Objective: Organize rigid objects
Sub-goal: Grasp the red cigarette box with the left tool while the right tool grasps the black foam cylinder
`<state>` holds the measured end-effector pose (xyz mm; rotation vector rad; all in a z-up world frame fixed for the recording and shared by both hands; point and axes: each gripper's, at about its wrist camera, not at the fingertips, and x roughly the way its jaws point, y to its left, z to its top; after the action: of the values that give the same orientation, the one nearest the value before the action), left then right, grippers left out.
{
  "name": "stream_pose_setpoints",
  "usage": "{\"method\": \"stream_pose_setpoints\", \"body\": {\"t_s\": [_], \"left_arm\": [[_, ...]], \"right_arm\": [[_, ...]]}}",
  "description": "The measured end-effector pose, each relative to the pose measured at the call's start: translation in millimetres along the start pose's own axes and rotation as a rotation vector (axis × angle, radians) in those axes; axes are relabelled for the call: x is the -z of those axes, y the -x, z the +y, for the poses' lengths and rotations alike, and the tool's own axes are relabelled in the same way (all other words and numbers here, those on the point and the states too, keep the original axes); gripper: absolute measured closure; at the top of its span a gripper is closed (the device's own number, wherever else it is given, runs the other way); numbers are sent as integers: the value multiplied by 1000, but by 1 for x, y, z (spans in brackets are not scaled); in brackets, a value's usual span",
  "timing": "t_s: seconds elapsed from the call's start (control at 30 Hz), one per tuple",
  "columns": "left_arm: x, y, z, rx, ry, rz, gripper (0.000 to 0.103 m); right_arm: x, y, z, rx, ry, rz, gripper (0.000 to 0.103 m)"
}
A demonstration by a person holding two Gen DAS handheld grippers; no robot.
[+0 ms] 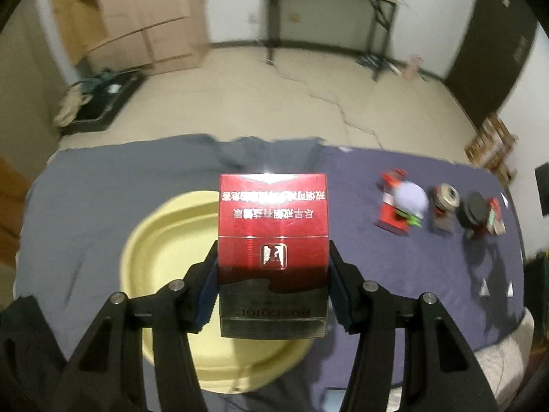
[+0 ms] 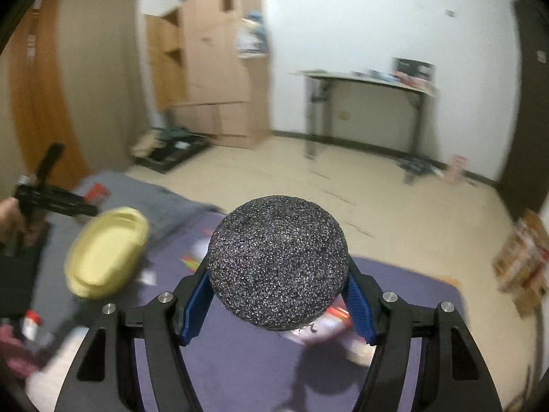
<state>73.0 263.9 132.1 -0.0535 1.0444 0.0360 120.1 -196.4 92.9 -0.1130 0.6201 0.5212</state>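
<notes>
The left gripper clamps a glossy red rectangular cigarette box at frame centre, above the pale yellow plastic basin. The right gripper clamps a speckled black round stone disc above the grey cloth's far edge.

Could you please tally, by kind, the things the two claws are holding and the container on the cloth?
Red cigarette packs, held in the left claw: 1
Black speckled foam discs, held in the right claw: 1
Yellow basins on the cloth: 1
Total: 3
</notes>
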Motion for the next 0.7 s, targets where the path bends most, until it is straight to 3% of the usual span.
{"method": "stream_pose_setpoints", "body": {"t_s": [0.17,0.27,0.4,0.53,0.7], "left_arm": [[9,-27,69,-40,151,-42,46],[18,-65,100,-73,177,15,46],[34,-114,117,-77,203,105,46],[40,-147,128,-49,195,168,46],[51,-162,136,-24,184,223,46]], "right_arm": [[-37,-37,92,-206,97,22,35],[-33,-87,166,-330,173,97,35],[-11,-158,247,-412,240,217,36],[29,-207,319,-432,385,332,36],[61,-258,377,-422,502,427,36]]}}
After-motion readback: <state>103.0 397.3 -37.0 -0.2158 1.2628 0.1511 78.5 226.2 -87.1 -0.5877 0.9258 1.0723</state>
